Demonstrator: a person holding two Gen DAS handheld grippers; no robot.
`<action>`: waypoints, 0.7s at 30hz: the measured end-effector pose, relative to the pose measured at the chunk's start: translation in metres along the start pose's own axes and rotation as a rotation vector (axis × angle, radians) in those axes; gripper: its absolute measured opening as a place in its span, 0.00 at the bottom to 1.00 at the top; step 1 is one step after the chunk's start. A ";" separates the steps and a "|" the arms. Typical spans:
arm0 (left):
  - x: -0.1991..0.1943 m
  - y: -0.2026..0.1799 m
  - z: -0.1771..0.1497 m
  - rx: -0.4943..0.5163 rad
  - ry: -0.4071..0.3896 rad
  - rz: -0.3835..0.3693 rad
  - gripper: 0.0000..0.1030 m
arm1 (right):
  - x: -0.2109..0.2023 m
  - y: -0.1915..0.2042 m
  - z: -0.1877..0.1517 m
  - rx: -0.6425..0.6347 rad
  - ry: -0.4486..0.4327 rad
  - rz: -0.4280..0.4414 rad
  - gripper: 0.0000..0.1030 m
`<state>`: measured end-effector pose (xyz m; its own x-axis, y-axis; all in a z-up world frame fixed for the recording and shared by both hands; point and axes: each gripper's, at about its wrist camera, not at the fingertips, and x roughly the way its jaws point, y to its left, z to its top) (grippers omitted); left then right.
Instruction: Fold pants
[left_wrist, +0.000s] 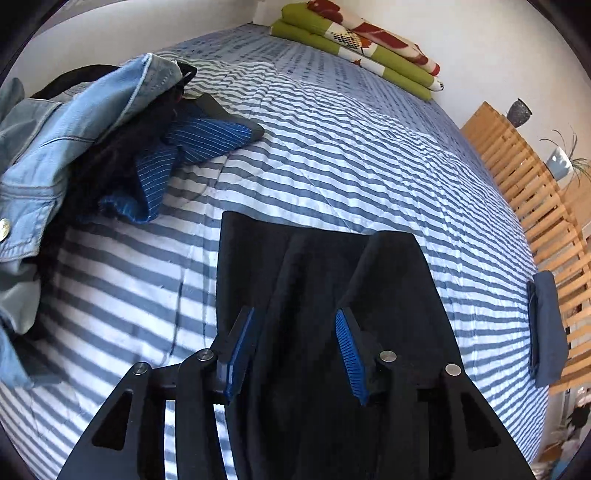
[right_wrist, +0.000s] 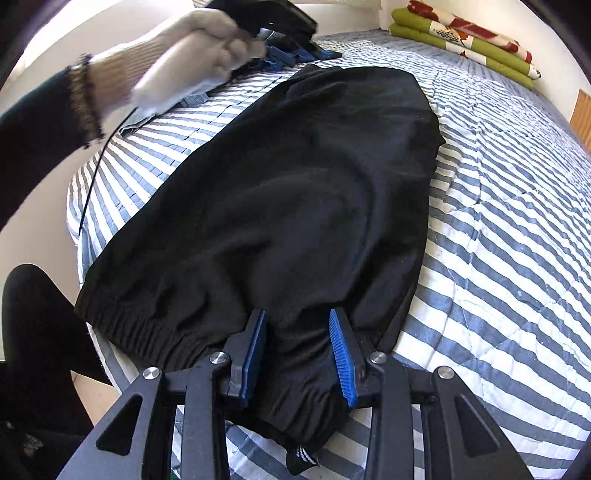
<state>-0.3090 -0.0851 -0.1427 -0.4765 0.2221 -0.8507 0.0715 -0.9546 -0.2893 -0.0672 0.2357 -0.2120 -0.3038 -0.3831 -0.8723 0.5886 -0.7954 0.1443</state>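
Striped bedspread (left_wrist: 332, 155); slatted wooden frame (left_wrist: 517, 177)

**Bed and its load**

Bed (left_wrist: 332, 155) covered by a blue-and-white striped quilt. Black pants (right_wrist: 295, 192) laid flat near the front edge. Heap of clothes (left_wrist: 74, 147) at the left: denim, dark and blue pinstriped cloth. Folded green floral blanket (left_wrist: 354, 44) at the far end by the wall. Folded blue garment (left_wrist: 546, 332) at the right edge.
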 end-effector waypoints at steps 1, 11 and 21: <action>0.010 -0.001 0.006 0.007 0.005 0.023 0.51 | 0.001 0.001 0.001 -0.004 -0.001 0.000 0.33; 0.039 0.008 0.015 0.013 -0.131 0.172 0.01 | -0.001 -0.003 -0.003 0.008 -0.014 0.031 0.34; 0.016 0.029 0.015 -0.022 -0.209 0.320 0.43 | 0.002 -0.006 0.001 0.016 -0.016 0.023 0.34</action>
<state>-0.3276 -0.1119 -0.1581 -0.5955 -0.1335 -0.7922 0.2630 -0.9642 -0.0351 -0.0715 0.2394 -0.2140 -0.3021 -0.4089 -0.8611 0.5833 -0.7938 0.1723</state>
